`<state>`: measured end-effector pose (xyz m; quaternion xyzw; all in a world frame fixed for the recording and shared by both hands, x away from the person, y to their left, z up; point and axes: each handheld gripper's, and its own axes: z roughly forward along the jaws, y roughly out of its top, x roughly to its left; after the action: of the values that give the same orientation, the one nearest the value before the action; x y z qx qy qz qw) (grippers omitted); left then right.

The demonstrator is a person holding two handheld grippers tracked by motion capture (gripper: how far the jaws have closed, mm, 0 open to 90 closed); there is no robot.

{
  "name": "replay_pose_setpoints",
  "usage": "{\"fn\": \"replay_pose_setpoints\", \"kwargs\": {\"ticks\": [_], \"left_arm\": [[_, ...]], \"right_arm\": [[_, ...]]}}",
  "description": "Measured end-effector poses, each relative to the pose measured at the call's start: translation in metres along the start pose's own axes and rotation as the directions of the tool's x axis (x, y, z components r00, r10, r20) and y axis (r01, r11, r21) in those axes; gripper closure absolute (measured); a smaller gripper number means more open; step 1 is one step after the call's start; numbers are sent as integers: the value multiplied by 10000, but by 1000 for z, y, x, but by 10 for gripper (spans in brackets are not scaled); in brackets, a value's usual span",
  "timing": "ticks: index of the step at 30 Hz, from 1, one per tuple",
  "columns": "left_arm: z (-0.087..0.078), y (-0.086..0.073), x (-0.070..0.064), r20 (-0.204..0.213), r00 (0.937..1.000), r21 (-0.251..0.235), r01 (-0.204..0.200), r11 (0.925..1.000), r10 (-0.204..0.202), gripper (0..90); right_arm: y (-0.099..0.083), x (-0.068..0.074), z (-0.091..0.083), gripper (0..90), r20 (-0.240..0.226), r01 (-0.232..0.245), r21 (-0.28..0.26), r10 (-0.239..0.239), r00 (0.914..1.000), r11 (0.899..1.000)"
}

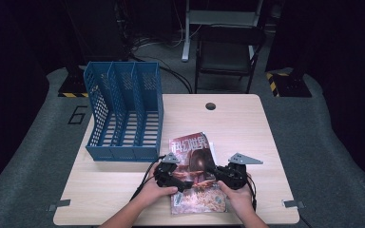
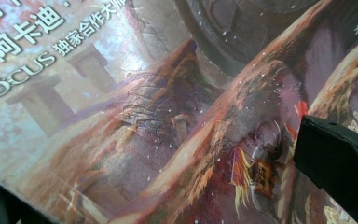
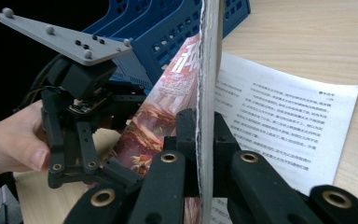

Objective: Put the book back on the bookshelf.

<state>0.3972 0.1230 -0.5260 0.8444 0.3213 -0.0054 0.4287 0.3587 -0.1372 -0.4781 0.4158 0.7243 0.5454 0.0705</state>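
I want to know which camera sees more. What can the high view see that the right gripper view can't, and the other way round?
High view alone: the whole table, a chair behind it, and the right gripper from above.
Right gripper view alone: the magazine's edge clamped between its black jaws, and a printed sheet lying underneath.
Both: the magazine, the blue file rack, and the left gripper.

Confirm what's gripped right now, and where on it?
The magazine. The right gripper is clamped on its edge, holding it upright off the printed sheet. The left gripper sits against the cover; its grip can't be told.
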Motion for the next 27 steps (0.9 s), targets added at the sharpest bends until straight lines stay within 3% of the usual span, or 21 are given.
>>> {"fn": "replay_pose_setpoints", "kwargs": {"ticks": [5,16,20,24,25,27], "left_arm": [[1,0,0,-163,9997,-17,-155,9999,154,7],[3,2,-3,-497,9987,-55,93,9999,-96,8],[2,3,-4,-592,9965,-91,579,9983,-584,24],[-2,4,1,-773,9887,-319,1264,9915,-1285,154],[-3,5,3,-789,9902,-294,1131,9931,-1151,169],[-3,5,3,-819,9886,-317,1238,9918,-1261,186]], "right_arm": [[-1,-6,4,859,84,-165,178,163,9998,9997],[-5,-15,11,860,188,-491,497,482,9987,9976],[-5,-14,11,860,254,-594,564,580,9980,9966],[-5,-15,12,860,250,-625,586,611,9978,9963],[-6,-15,13,859,296,-619,580,602,9977,9964],[-6,-16,13,858,267,-593,639,577,9980,9962]]}}
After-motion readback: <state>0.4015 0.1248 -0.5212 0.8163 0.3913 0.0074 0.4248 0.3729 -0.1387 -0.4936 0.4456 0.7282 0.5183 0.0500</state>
